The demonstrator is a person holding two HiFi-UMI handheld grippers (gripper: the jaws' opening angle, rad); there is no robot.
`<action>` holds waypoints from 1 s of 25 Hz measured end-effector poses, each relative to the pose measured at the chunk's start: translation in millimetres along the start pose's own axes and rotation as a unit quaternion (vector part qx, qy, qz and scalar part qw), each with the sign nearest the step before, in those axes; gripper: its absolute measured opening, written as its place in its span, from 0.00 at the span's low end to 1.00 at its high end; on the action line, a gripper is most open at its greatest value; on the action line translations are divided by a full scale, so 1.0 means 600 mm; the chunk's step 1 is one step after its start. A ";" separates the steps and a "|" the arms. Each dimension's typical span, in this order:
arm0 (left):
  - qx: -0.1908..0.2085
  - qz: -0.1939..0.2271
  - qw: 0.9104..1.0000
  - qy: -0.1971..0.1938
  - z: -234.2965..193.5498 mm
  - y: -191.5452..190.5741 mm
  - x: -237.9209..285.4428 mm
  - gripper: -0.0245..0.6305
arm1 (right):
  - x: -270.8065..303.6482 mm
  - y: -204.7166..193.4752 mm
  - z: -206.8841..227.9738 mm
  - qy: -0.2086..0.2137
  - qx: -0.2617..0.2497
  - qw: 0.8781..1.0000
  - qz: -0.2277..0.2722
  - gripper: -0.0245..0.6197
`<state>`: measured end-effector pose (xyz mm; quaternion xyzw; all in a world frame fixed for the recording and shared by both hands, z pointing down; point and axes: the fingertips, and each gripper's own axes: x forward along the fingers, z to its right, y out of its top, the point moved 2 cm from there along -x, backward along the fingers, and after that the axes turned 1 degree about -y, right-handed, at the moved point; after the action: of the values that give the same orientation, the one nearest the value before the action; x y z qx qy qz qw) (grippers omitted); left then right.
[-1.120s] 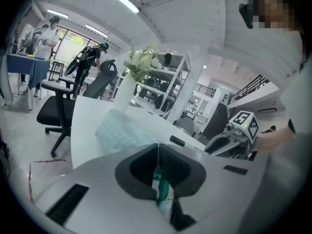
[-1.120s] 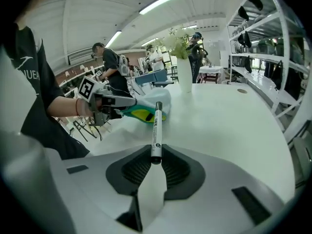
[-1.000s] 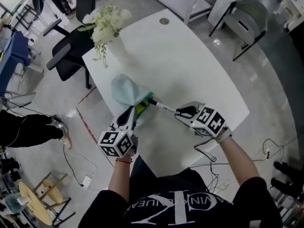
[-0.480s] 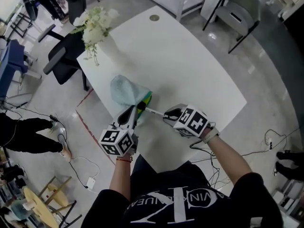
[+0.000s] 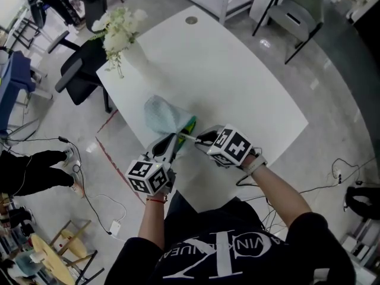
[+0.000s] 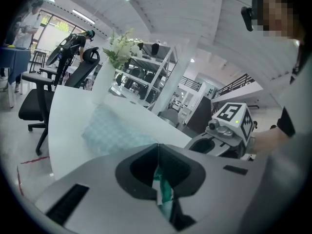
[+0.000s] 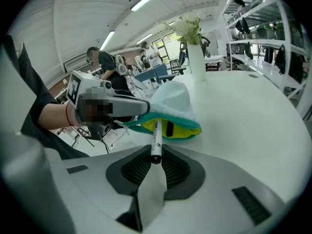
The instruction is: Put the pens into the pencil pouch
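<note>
A pale teal pencil pouch (image 5: 161, 113) lies on the white table (image 5: 237, 82), its open mouth showing yellow-green lining (image 5: 189, 125). My left gripper (image 5: 171, 141) is shut on the teal rim of that mouth (image 6: 164, 193), just left of the opening. My right gripper (image 5: 200, 139) is shut on a white pen (image 5: 187, 137) with a black end. In the right gripper view the pen (image 7: 156, 138) points straight ahead, its tip inside the pouch's mouth (image 7: 178, 128), with my left gripper (image 7: 119, 107) pinching the rim at the left. A dark item lies inside against the lining.
A white vase of white flowers (image 5: 122, 31) stands at the table's far left corner. A black office chair (image 5: 76, 71) is beyond that edge, and more chairs (image 5: 292, 15) stand at the far right. Cables trail over the floor (image 5: 101, 200) on the left.
My right gripper has carried the pen leftward to the pouch, and the pen's tip has gone into the open mouth. The left gripper keeps its hold on the rim.
</note>
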<state>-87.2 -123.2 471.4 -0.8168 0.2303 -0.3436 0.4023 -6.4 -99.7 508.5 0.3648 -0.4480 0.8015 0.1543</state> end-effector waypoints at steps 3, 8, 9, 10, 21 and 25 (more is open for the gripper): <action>0.000 -0.003 1.000 -0.004 0.006 -0.002 -0.003 0.05 | 0.004 0.010 -0.006 -0.001 0.002 1.000 0.002 0.15; 0.000 -0.002 1.000 -0.018 0.012 0.000 -0.007 0.05 | 0.012 0.025 -0.012 0.005 0.028 0.999 0.017 0.15; 0.001 -0.002 1.000 -0.022 0.013 0.001 -0.007 0.05 | 0.014 0.026 -0.012 0.005 0.032 0.999 0.018 0.15; 0.002 -0.002 1.000 -0.027 0.015 0.001 -0.007 0.05 | 0.016 0.028 -0.011 0.005 0.034 0.999 0.019 0.15; 0.022 -0.022 0.996 -0.089 0.046 0.005 -0.002 0.05 | 0.020 0.048 -0.007 0.001 0.053 0.998 0.034 0.15; 0.036 -0.025 0.994 -0.102 0.050 0.010 -0.004 0.05 | 0.022 0.052 -0.009 0.001 0.055 0.998 0.038 0.16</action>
<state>-66.7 -110.3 452.3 -0.8381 0.1551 -0.2768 0.4437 -35.9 -113.7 497.4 0.3545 -0.4169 0.8305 0.1036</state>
